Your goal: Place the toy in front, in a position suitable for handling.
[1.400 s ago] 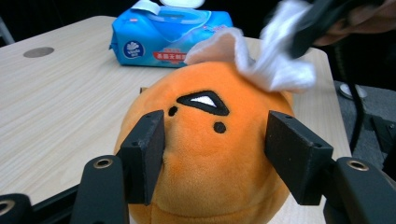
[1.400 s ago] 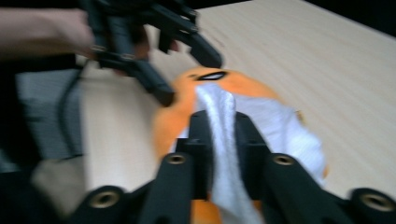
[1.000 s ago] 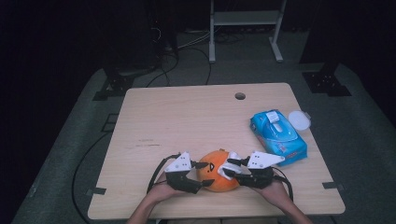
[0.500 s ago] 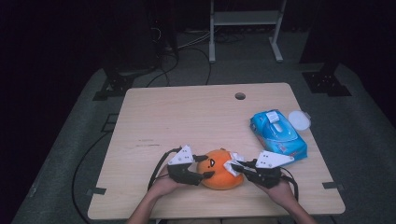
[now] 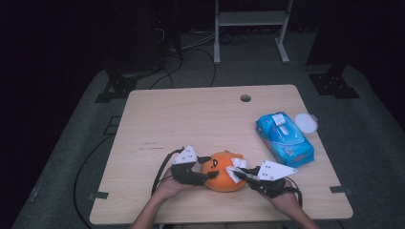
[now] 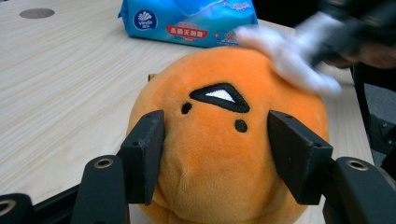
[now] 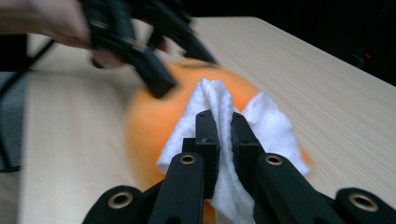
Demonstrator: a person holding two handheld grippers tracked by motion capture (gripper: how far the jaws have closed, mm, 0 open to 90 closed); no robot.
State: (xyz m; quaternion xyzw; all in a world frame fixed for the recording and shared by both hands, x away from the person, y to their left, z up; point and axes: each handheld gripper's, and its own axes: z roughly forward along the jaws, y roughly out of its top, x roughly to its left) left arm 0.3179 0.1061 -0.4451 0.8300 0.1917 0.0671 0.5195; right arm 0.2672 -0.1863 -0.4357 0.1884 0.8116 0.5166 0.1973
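Observation:
A round orange plush [image 5: 220, 175] with a black-and-white stitched face lies near the table's front edge. My left gripper [image 5: 204, 170] holds it from the left. In the left gripper view its two pads [image 6: 148, 140] press into the sides of the plush [image 6: 219, 149], and the jaws have just been closing on it. My right gripper [image 5: 239, 172] is shut on a white wipe [image 5: 235, 167] and holds it against the right top of the plush. In the right gripper view the wipe [image 7: 219, 100] bunches up between the jaws, with the plush [image 7: 149, 126] behind it.
A blue pack of wet wipes [image 5: 285, 138] lies at the table's right, with a round white lid [image 5: 305, 123] beside it. A cable hole [image 5: 245, 98] sits near the far edge. The wooden table [image 5: 191, 124] is bare in the middle and at the left.
The right gripper's jaws have closed on the white wipe at the plush. The left gripper has stayed on the plush, and both hands have hardly moved.

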